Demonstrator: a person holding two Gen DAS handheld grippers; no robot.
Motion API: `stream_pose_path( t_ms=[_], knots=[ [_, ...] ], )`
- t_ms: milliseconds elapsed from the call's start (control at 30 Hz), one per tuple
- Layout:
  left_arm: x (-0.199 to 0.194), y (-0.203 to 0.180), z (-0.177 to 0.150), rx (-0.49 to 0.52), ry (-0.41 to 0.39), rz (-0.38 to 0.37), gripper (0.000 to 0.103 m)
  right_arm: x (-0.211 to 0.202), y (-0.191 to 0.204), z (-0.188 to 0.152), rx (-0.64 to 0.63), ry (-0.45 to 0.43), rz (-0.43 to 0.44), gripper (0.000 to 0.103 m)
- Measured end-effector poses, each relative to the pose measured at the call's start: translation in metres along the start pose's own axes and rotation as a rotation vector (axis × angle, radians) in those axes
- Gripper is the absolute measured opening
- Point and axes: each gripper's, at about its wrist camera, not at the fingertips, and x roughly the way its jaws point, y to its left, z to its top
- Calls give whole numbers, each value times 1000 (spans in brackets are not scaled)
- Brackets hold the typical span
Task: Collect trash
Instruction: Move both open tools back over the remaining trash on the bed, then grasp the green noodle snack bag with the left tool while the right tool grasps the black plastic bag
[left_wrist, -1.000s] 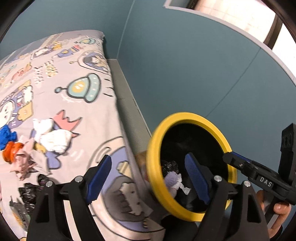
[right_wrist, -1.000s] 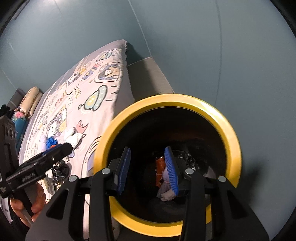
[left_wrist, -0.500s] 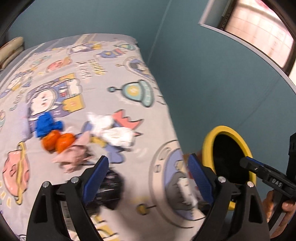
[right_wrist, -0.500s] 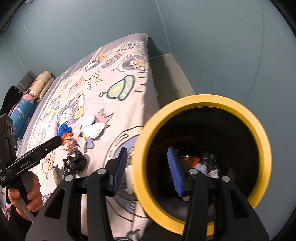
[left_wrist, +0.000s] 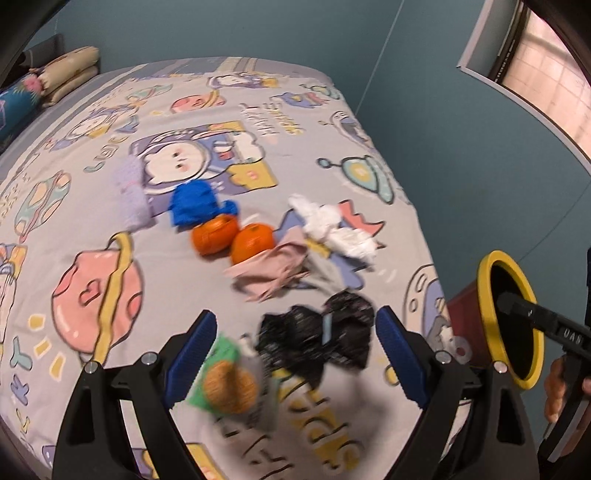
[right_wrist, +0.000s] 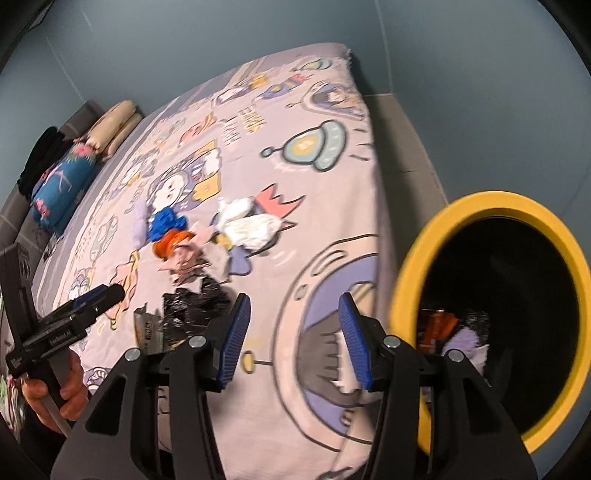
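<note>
Reaching back over the bed (left_wrist: 92, 206) for more litter is the step I judge to be in hand: both my sets of fingers are empty, and some trash already lies at the bottom of the yellow-rimmed bin (right_wrist: 476, 206) beside the mattress. My left gripper (left_wrist: 295, 354) has its fingers spread wide with nothing pressed between them, and seen along them is the crumpled black plastic bag (left_wrist: 317, 332) at about twelve o'clock, with a green snack packet (left_wrist: 225, 380) toward eight o'clock of it, just beside the left pad. Farther up the sheet, from eleven to one o'clock, lie a pink crumpled paper (left_wrist: 273, 269), two orange pieces (left_wrist: 236, 240), a blue wad (left_wrist: 195, 206) and white tissue (left_wrist: 336, 229). My right gripper (right_wrist: 295, 339) has just been opening its fingers and now stands part open, nothing between them but printed sheet; the bin mouth sits at its three o'clock, at the bed's edge. The picture is smeared, so whether the black bag touches the packet I cannot tell. The next move, as I read it, calls for lowering the left fingers astride the black bag — it is thin film and will likely crush and slip, so closing well down on the bunched middle seems wise — while the right picks its own piece from the heap at its eleven o'clock.
</note>
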Motion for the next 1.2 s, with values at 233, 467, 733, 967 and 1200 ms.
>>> stream_pose_path(
  t_ms=[233,467,733,967,1200],
  knots=[
    [-2,30,-27,-27,26,18,84,33,39,-1,-46,67,39,47],
    [6,48,-51,-57,66,16,84,68,71,-2,-80,143,58,47],
    [22,54,-66,-77,103,3,84,106,93,-4,-100,210,48,47],
    [39,53,-71,-81,131,-4,84,128,98,-4,-100,252,28,47],
    [47,50,-73,-73,134,-4,83,144,97,-6,-98,278,9,47]
  ],
)
